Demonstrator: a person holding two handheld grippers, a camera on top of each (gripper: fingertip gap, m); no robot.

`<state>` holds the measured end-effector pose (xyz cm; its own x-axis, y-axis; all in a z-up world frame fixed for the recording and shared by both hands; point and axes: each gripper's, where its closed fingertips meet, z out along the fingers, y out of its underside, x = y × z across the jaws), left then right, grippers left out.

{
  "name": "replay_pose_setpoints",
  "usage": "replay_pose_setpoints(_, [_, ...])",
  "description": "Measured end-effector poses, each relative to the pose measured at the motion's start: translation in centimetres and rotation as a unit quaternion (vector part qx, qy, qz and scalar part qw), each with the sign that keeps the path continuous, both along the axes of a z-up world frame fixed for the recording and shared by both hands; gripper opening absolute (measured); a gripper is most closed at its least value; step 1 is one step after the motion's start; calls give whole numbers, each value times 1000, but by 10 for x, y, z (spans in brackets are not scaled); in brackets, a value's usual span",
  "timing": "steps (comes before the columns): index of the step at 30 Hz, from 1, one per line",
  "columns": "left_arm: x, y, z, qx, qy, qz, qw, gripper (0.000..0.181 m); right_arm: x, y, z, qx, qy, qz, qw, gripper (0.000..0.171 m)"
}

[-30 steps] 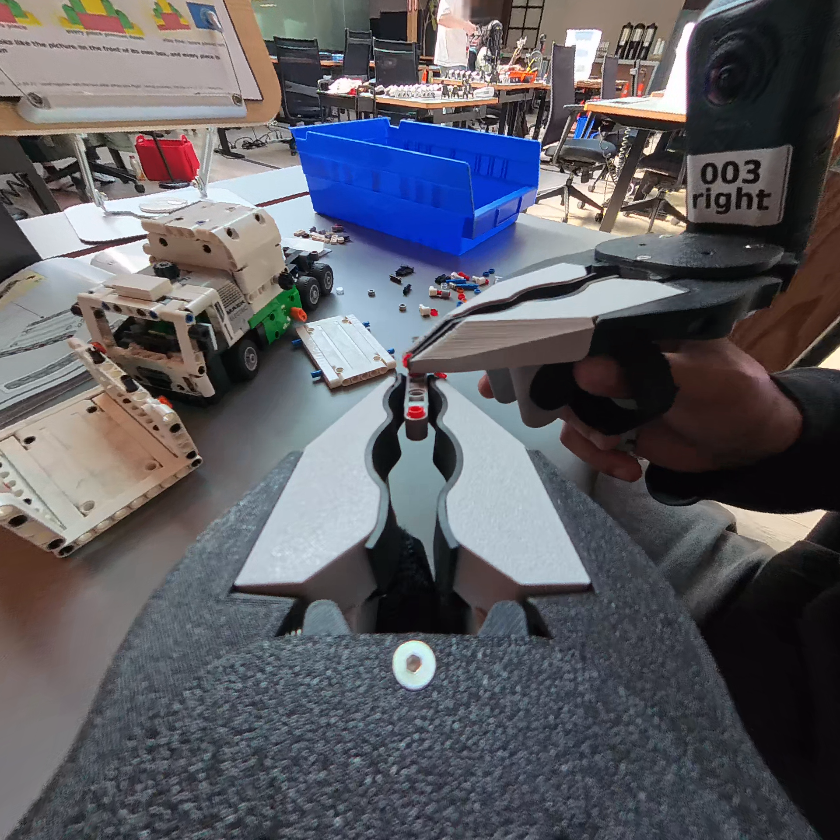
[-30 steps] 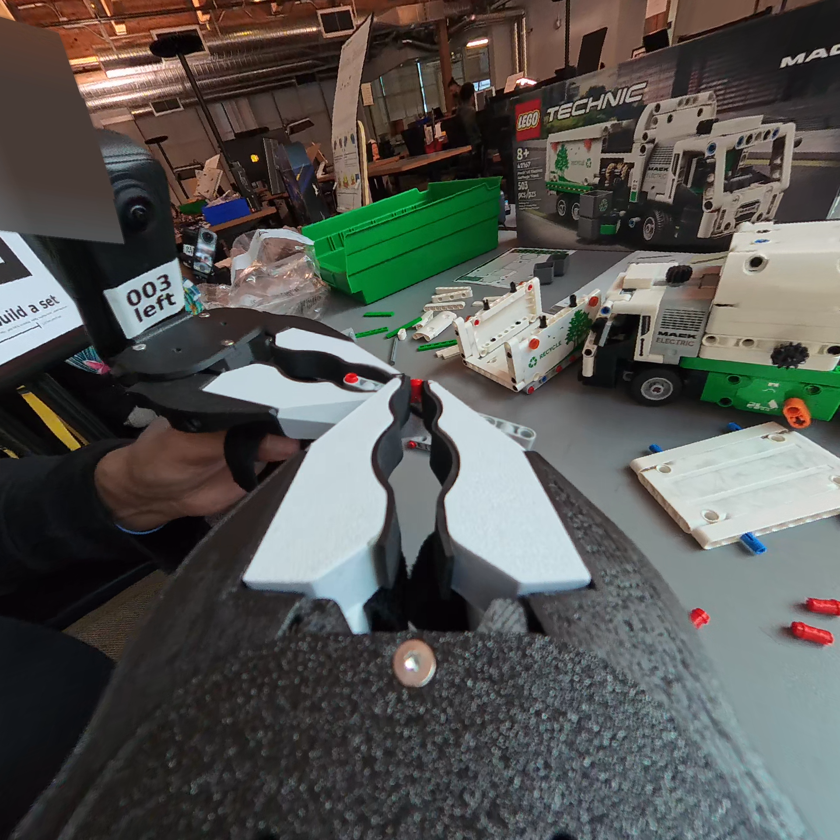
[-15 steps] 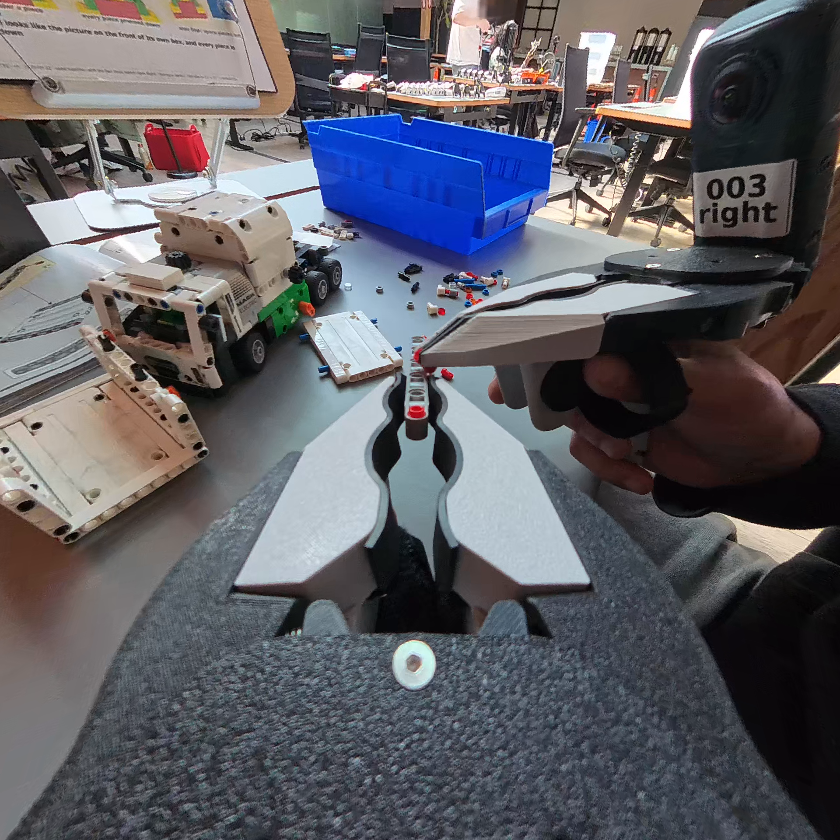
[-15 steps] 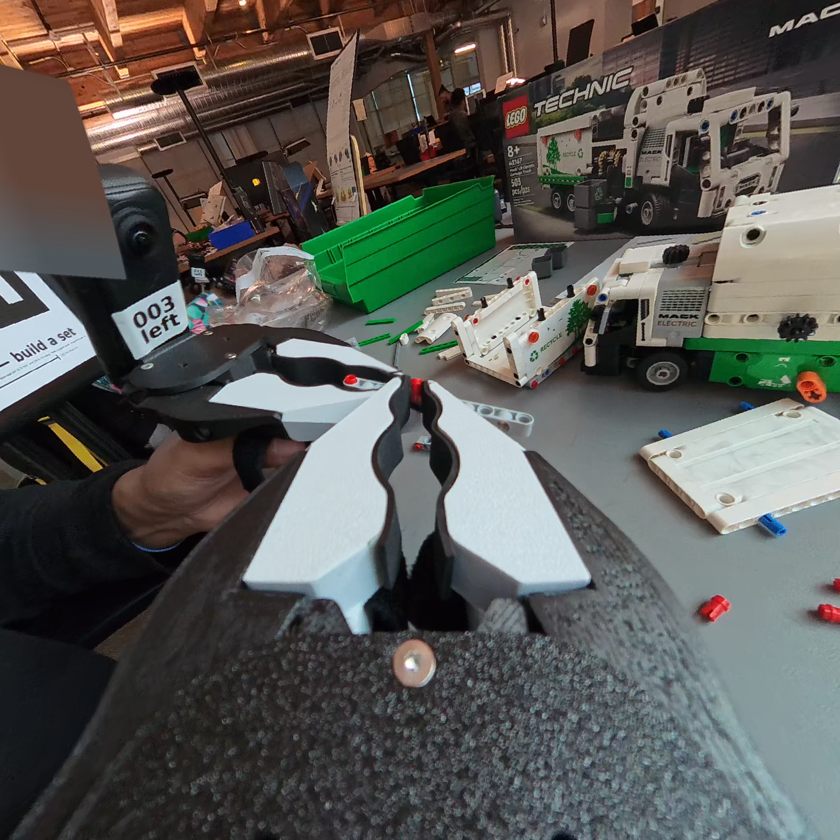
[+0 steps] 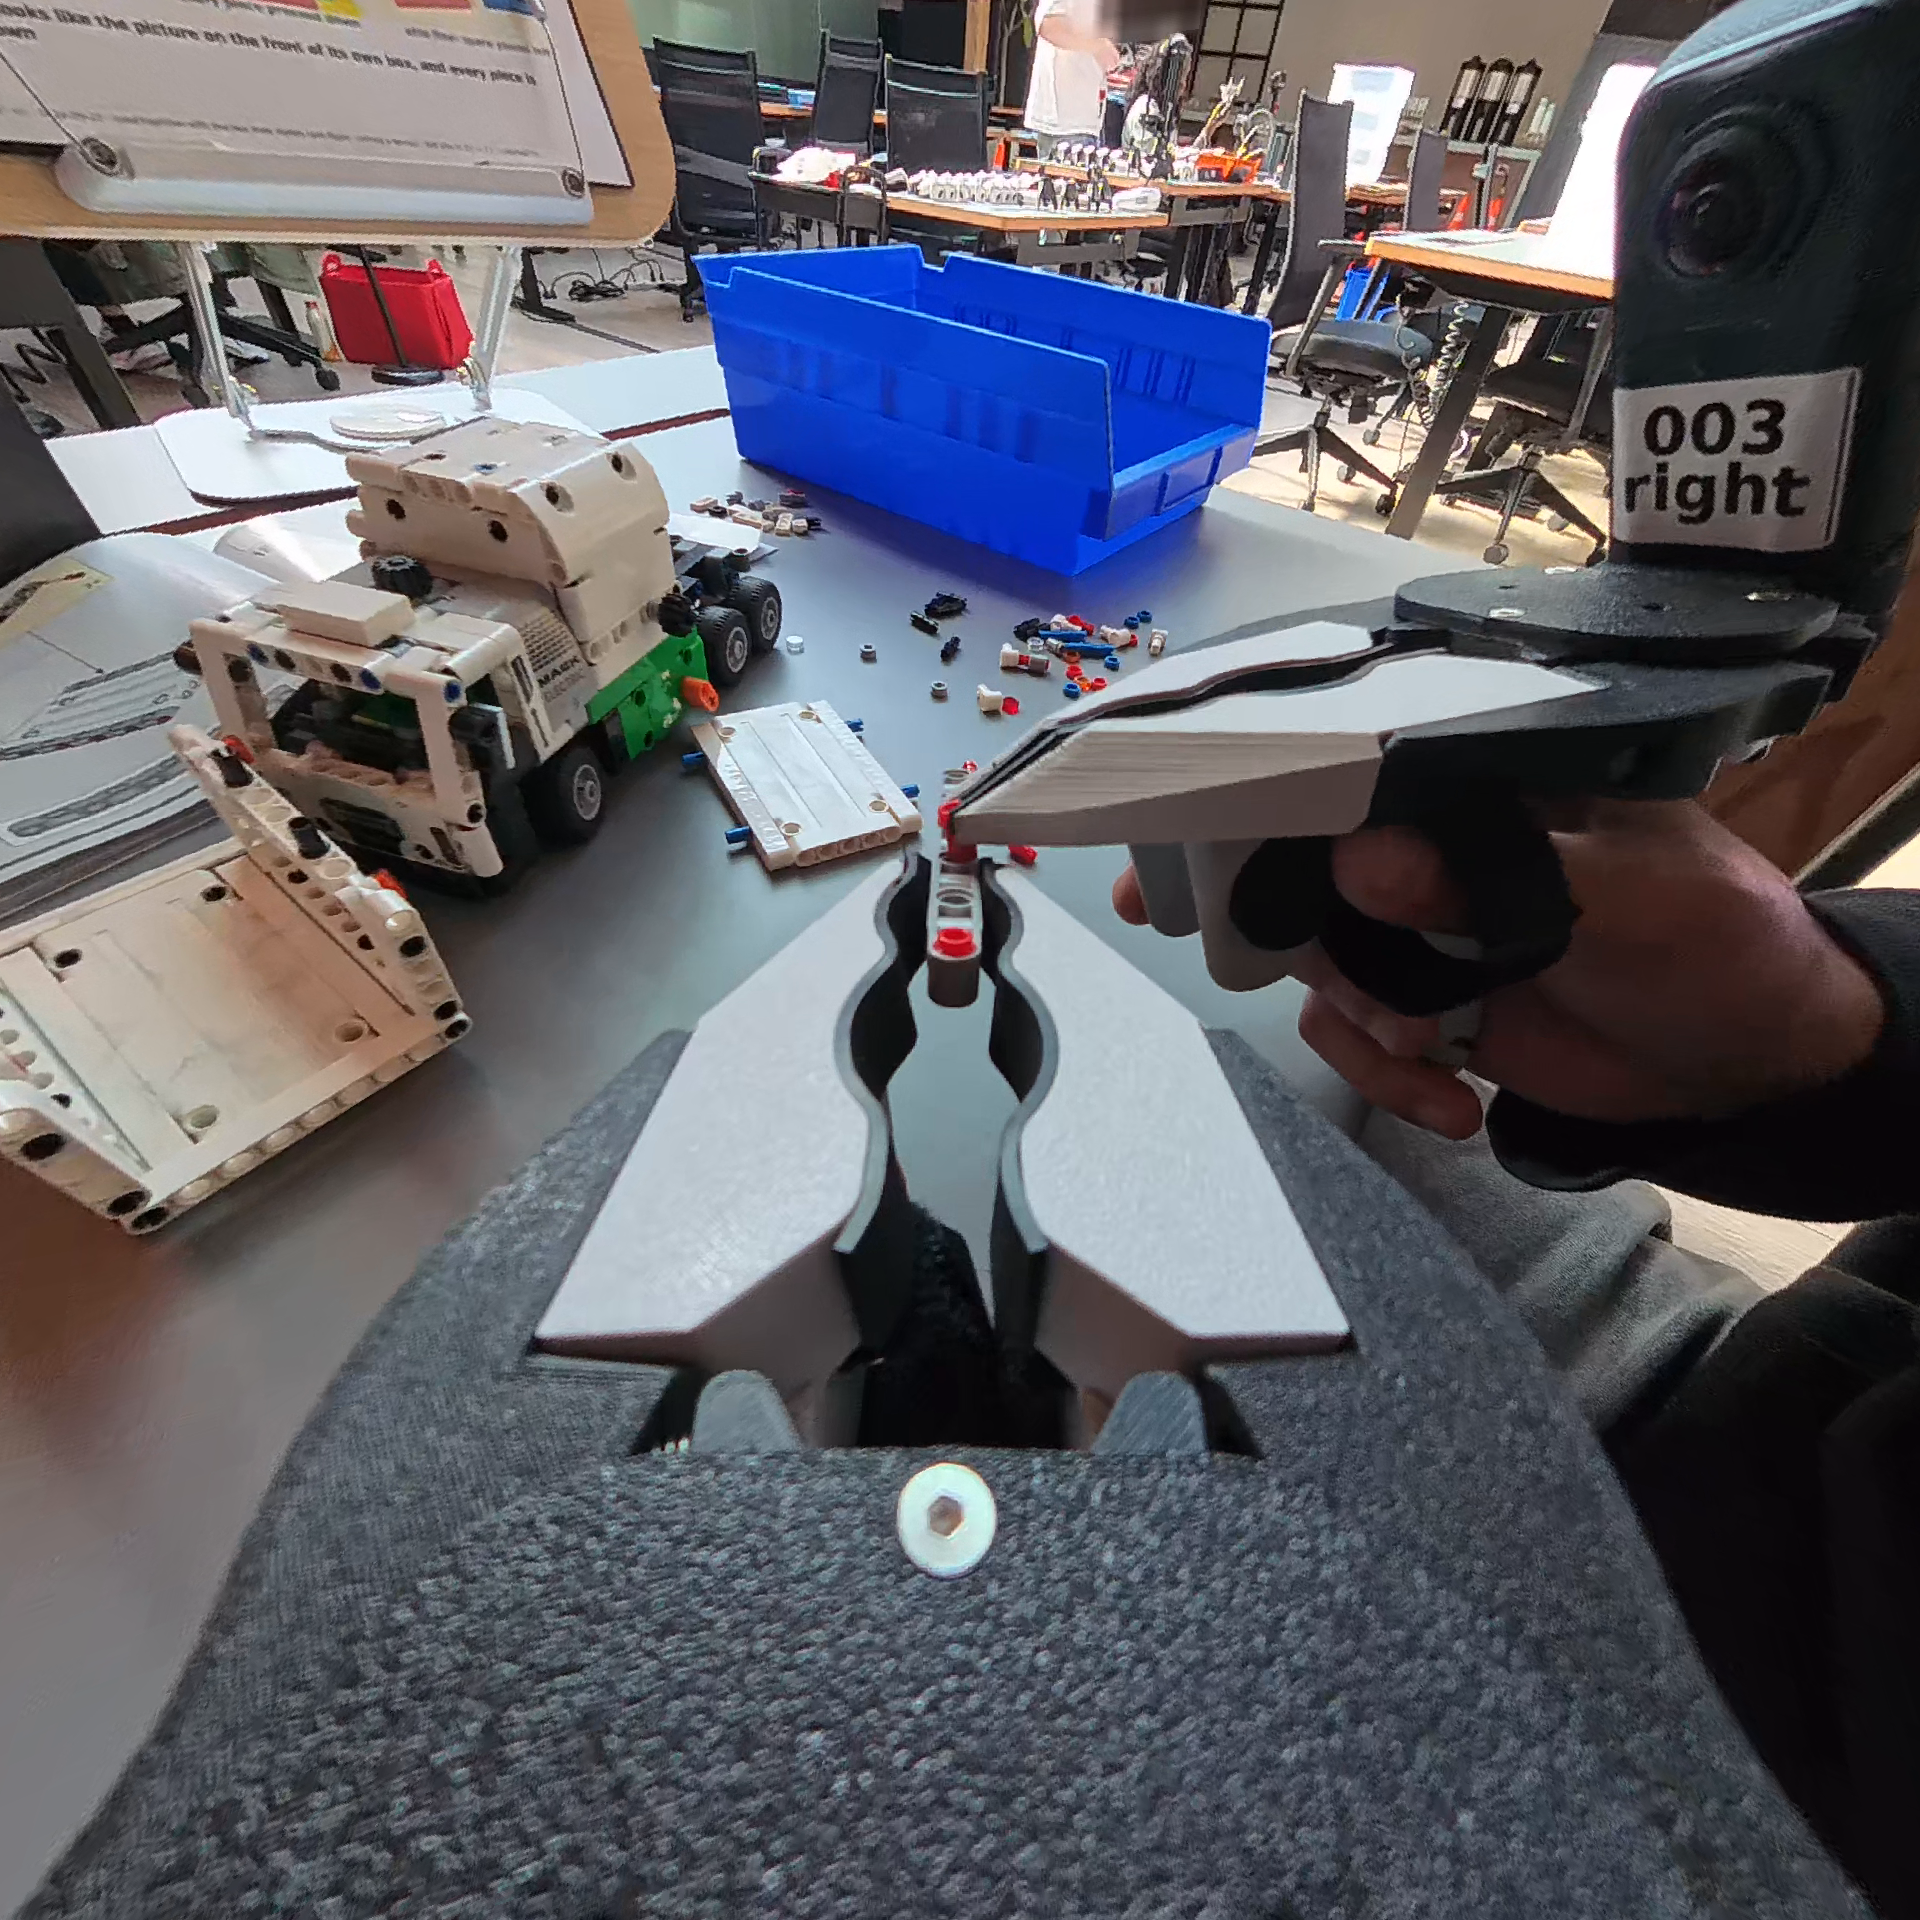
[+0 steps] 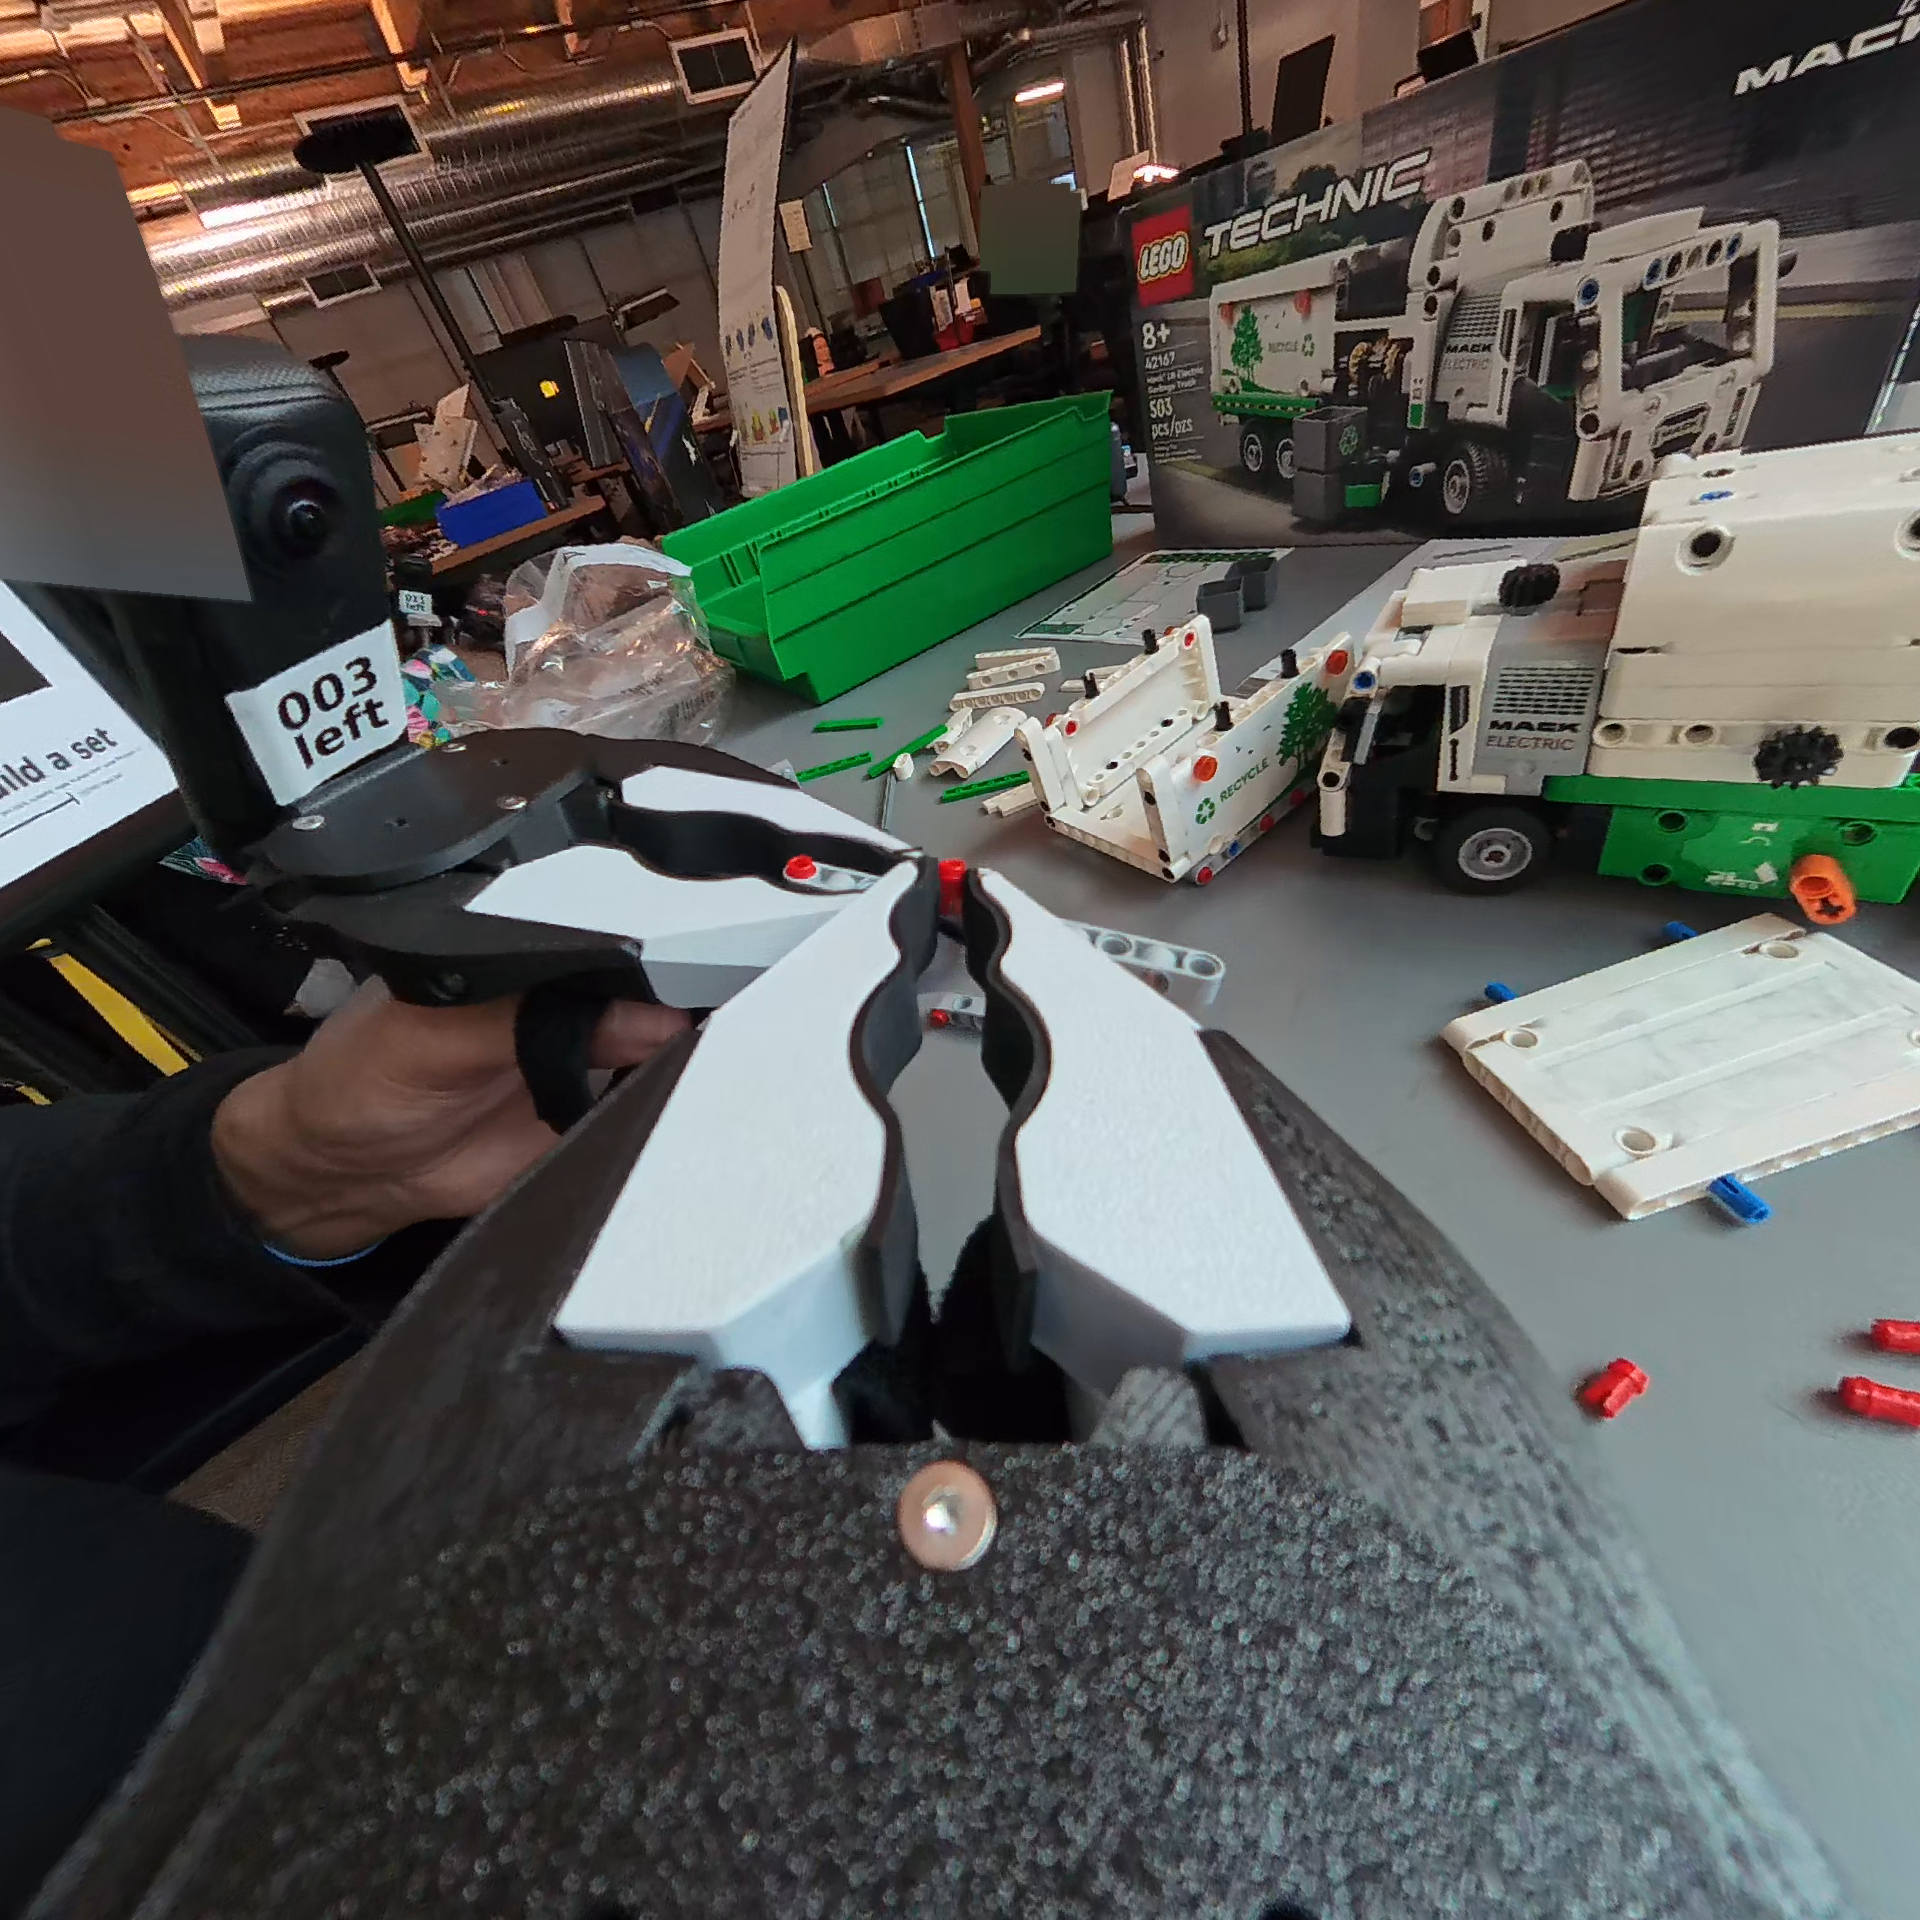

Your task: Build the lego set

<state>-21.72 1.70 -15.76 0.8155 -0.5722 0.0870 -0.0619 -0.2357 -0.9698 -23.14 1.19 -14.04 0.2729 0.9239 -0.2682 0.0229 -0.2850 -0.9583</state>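
Left gripper [image 5: 951,914]: 2 fingers clamped on grey beam [image 5: 953,930], held above table [image 5: 582,966], near side of white panel [image 5: 805,781]. Right gripper [image 6: 951,883]: fingers pinched on red pin [image 6: 950,873] at beam's far end. Truck [image 5: 488,665]: left of panel.
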Motion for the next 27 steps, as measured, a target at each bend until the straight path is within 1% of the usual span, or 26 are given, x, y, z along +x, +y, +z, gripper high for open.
replay_pose_setpoints(3, [-2, 1, 0, -4, -6, 3, 1000, 5, 1, 0, 1, 5, 1, -2, 1000, 3])
replay_pose_setpoints(12, [3, -2, -2, 2, 11, -7, 1000, 5, -2, 1, -1, 2, -2, 1, 1000, 3])
replay_pose_setpoints(16, [0, 0, -1, -6, -3, -3, 1000, 5, -1, 1, -1, 7, -4, -4, 1000, 3])
replay_pose_setpoints(24, [-7, 3, 1, 1, -4, 15, 1000, 5, -1, -2, -3, 19, -13, -3, 1000, 2])
replay_pose_setpoints(27, [-9, 3, 0, 6, 12, 11, 1000, 5, -2, -2, -5, 14, -12, 1, 1000, 0])
